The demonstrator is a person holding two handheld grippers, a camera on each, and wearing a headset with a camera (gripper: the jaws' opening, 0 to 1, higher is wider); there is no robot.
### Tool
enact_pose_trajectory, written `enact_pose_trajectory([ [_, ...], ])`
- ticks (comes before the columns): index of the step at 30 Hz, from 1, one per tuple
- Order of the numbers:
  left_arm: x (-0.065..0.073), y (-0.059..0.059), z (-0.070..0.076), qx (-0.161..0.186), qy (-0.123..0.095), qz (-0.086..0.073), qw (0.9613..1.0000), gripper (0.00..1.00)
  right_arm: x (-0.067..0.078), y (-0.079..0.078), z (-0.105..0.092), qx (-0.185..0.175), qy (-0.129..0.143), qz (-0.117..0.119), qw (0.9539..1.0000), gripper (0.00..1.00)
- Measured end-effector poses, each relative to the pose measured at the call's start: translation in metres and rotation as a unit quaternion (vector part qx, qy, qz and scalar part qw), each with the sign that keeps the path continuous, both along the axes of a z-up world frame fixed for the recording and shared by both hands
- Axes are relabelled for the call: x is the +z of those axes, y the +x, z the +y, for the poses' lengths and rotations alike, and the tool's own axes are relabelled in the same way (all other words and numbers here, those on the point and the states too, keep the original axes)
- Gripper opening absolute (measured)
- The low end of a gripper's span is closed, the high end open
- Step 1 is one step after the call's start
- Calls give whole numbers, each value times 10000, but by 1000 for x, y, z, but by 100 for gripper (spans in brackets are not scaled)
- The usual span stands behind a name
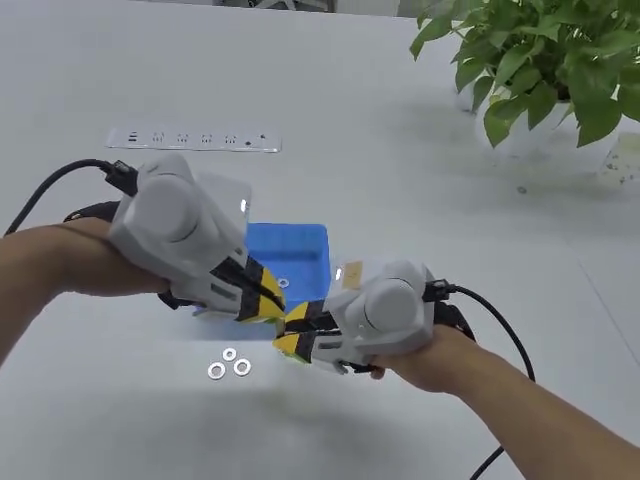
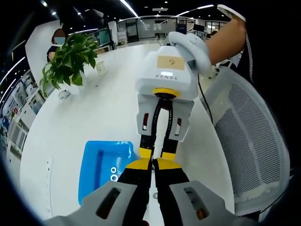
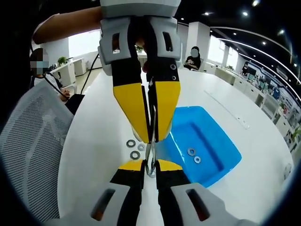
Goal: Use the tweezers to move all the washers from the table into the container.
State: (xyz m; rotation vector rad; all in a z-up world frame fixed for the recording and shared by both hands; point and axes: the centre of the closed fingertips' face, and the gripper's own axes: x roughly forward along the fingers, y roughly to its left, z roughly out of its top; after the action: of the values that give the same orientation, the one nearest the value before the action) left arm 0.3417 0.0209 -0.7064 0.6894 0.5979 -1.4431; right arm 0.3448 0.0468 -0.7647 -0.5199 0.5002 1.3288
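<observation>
Grey left gripper [image 1: 270, 303] and right gripper [image 1: 289, 335] have yellow-black fingers [image 1: 254, 284], black cables [image 1: 75, 165].

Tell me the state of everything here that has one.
left tool, shut on the tweezers.
right tool, shut on the tweezers.
tweezers, gripped by both tools.
container, open, holding two washers.
loose washers, three, flat on the table.

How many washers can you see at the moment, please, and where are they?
5. Three washers lie clustered on the table, just outside the blue container. Two more lie inside the container. Part of the container is covered, so others may be hidden.
</observation>
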Motion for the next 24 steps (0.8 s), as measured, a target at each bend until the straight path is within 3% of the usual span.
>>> enact_pose_trajectory([
  [13,20,-1,2,40,-63,-44,10000,6,20,0,2,61,-12,-174,9998,11],
  [24,42,3,5,83,-87,-178,9998,6,42,7,7,110,63,-341,9993,11],
])
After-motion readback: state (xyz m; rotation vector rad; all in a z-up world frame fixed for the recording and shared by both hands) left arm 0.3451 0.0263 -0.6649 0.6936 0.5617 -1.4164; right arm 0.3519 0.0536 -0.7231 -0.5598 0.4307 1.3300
